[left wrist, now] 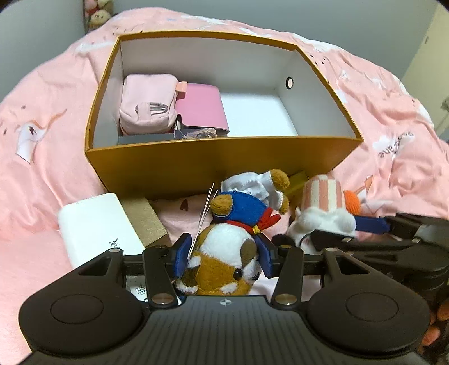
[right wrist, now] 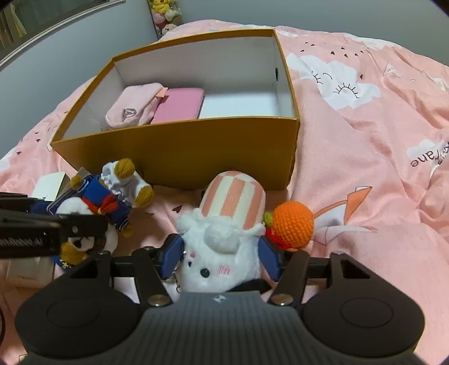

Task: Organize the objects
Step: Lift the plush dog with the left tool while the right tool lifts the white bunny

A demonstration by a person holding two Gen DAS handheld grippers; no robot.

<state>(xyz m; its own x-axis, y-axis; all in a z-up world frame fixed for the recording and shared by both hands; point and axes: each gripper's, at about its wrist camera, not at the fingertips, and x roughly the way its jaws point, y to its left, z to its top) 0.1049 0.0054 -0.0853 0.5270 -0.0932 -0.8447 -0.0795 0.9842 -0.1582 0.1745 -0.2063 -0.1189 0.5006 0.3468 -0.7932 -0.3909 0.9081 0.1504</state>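
Observation:
An open orange box [left wrist: 213,165] with a white inside sits on the pink bedspread; it also shows in the right wrist view [right wrist: 179,148]. It holds a pale pink pouch [left wrist: 147,104] and a pink case [left wrist: 200,108] at its left. My left gripper [left wrist: 223,254] is shut on a brown and white plush in a blue sailor outfit [left wrist: 224,252], in front of the box. My right gripper [right wrist: 221,257] is shut on a white plush with a pink striped hat [right wrist: 224,247], beside the other plush.
A white box [left wrist: 95,224] and a brown cardboard piece [left wrist: 147,221] lie left of the sailor plush. An orange crocheted fruit [right wrist: 293,223] lies right of the white plush. More plush toys [right wrist: 165,14] stand at the far wall.

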